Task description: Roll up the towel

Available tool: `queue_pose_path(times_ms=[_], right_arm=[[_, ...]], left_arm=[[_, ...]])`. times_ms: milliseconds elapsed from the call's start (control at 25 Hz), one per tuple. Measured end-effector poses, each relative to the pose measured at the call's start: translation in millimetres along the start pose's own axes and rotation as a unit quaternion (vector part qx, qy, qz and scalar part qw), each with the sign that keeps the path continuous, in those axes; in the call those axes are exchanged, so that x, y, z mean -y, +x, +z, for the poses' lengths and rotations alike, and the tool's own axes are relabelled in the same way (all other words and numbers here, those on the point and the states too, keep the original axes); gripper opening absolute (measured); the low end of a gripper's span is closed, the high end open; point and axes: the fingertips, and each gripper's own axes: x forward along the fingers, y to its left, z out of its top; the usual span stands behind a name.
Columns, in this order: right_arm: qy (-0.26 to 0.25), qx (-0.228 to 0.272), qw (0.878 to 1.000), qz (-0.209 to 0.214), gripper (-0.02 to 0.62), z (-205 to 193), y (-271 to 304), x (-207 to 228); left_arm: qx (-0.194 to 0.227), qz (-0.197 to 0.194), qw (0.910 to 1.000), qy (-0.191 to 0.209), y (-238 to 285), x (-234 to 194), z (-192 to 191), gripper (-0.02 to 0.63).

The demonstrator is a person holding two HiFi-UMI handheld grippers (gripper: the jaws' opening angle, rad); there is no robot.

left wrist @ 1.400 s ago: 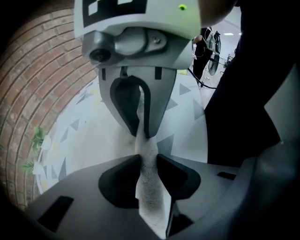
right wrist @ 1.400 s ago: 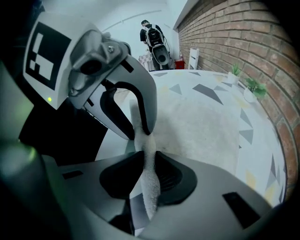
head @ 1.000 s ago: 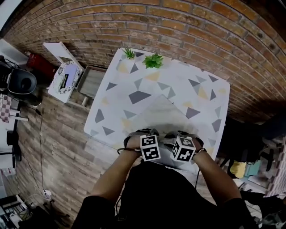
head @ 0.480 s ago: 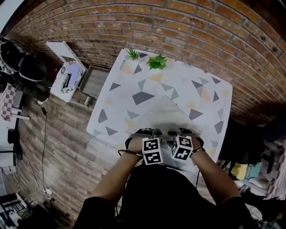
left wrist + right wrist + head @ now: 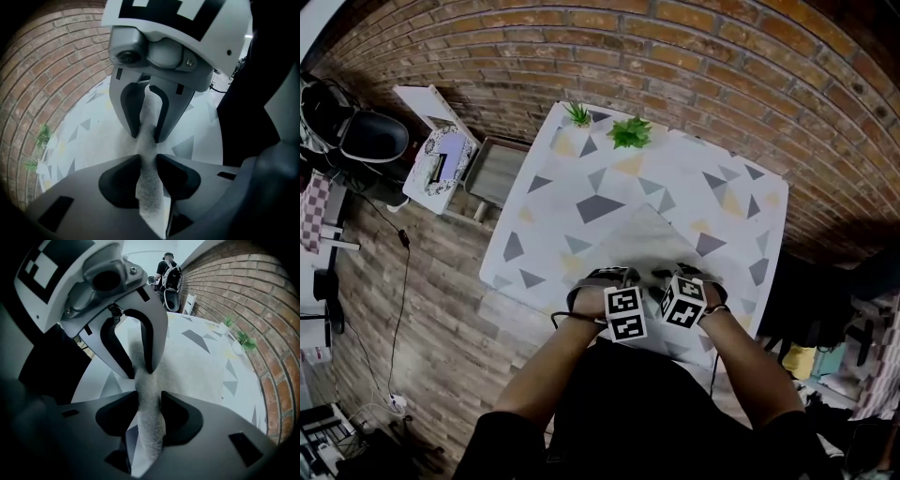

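Your left gripper point(image 5: 145, 135): fingers clamped on towel point(image 5: 642, 234), near table point(image 5: 581, 159) edge. Right gripper point(image 5: 140, 371): fingers just closing, pinching towel. Roll seemingly barely started; most lies flat.

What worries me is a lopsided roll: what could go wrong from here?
The right gripper has just been closing its jaws with the towel edge between them; a light hold may slip.
The left gripper pinches only a narrow edge; uneven pulls could skew the roll.
Both work at the table's near edge, so cloth may slide off.
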Motion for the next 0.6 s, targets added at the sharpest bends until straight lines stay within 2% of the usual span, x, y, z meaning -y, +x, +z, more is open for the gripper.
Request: queue_pose_path(times_ms=[200, 400, 600], right_arm=[[0.003, 0.017, 1.000, -0.005, 0.189, 6, -9, 8], [-0.010, 0.047, 0.999, -0.002, 0.175, 20, -26, 4], [-0.028, 0.034, 0.999, 0.006, 0.161, 17, -23, -7]], left_arm=[[0.003, -0.009, 0.9999, -0.007, 2, -11, -1, 0.129], [0.009, -0.021, 0.9996, -0.015, 2, -19, -2, 0.129], [0.011, -0.024, 0.9995, -0.019, 3, -27, -2, 0.129]])
